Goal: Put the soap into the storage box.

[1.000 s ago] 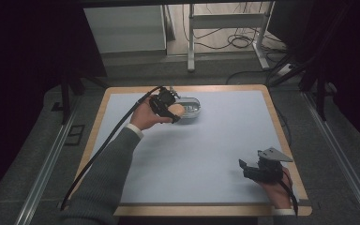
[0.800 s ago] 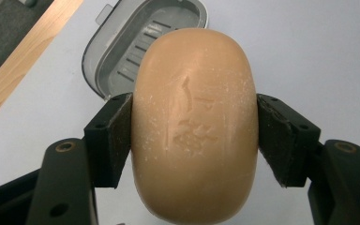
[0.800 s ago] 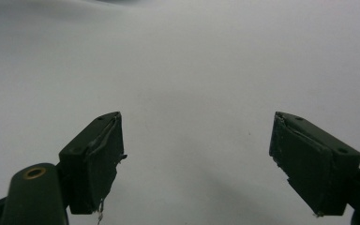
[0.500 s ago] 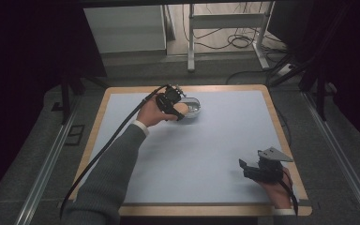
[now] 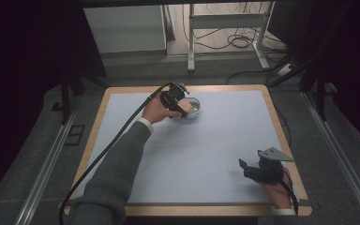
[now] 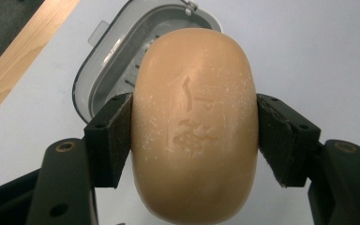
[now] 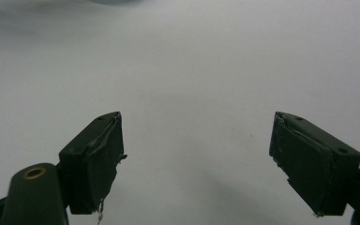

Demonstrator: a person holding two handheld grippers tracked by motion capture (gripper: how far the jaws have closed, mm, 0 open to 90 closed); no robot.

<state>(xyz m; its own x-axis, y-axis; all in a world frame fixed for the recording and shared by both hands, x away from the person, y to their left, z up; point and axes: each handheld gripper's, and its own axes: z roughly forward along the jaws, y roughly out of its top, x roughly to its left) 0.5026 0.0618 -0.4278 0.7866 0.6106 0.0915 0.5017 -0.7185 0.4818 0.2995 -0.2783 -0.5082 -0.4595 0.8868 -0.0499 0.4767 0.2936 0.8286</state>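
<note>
One soap bar [image 6: 194,126] is pinched by the left gripper [image 6: 194,136] above one soap dish [image 6: 104,61], partly hidden; the right gripper [image 7: 197,159] has its jaws spread, empty

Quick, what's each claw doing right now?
Left claw: closed on the bar of soap, over the soap dish.
Right claw: open, holding nothing.
</note>
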